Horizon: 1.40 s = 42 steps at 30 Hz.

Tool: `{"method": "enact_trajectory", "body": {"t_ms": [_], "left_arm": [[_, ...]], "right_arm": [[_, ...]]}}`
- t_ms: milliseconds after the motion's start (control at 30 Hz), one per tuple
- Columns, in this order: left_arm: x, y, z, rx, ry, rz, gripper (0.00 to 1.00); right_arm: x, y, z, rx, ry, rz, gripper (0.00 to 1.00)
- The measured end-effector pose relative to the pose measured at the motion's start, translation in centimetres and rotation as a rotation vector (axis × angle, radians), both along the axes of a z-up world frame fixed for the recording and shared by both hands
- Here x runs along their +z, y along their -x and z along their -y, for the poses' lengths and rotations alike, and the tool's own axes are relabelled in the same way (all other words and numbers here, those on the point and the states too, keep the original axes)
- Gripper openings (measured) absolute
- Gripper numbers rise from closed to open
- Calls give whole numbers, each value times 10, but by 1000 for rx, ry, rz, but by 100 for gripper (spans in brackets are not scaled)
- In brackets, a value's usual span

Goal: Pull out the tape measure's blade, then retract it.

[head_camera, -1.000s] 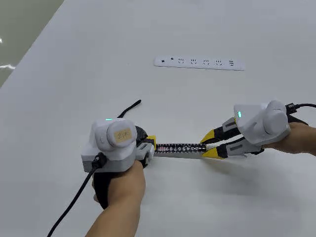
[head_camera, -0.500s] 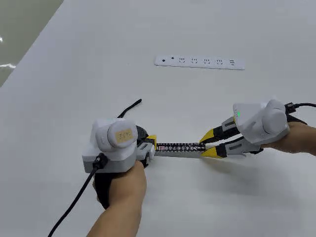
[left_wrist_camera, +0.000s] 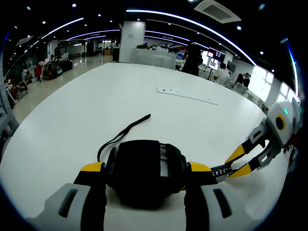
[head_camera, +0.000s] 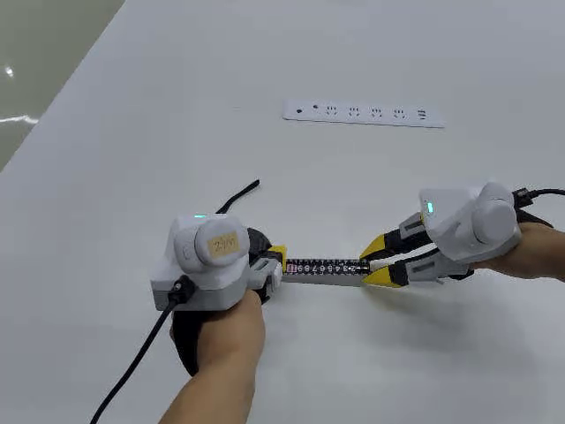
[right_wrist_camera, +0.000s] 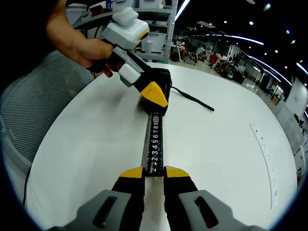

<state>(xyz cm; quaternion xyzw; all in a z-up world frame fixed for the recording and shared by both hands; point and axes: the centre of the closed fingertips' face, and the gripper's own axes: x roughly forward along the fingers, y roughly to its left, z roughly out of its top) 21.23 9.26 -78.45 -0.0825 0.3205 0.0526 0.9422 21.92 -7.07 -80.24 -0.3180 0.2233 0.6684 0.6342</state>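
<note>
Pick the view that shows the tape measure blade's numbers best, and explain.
The right gripper view: the blade runs straight up from the right gripper pinching its tip, digits large and readable. The head view shows it sideways, digits tiny. In the left gripper view the case hides most of it.

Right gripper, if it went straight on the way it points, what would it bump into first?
Probably the black tape measure case, held by the left gripper. The right gripper is shut on the end of the blade, which runs straight ahead to that case.
</note>
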Motion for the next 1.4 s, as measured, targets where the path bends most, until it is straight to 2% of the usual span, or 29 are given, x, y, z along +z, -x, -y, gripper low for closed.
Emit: {"method": "enact_trajectory", "body": {"t_ms": [733, 1400], "left_arm": [[1, 0, -2, -3, 34, -3, 62], [0, 0, -4, -4, 46, -5, 62]], "right_arm": [[-2, 0, -4, 0, 0, -2, 14], [-3, 0, -17, 9, -15, -7, 14]]}}
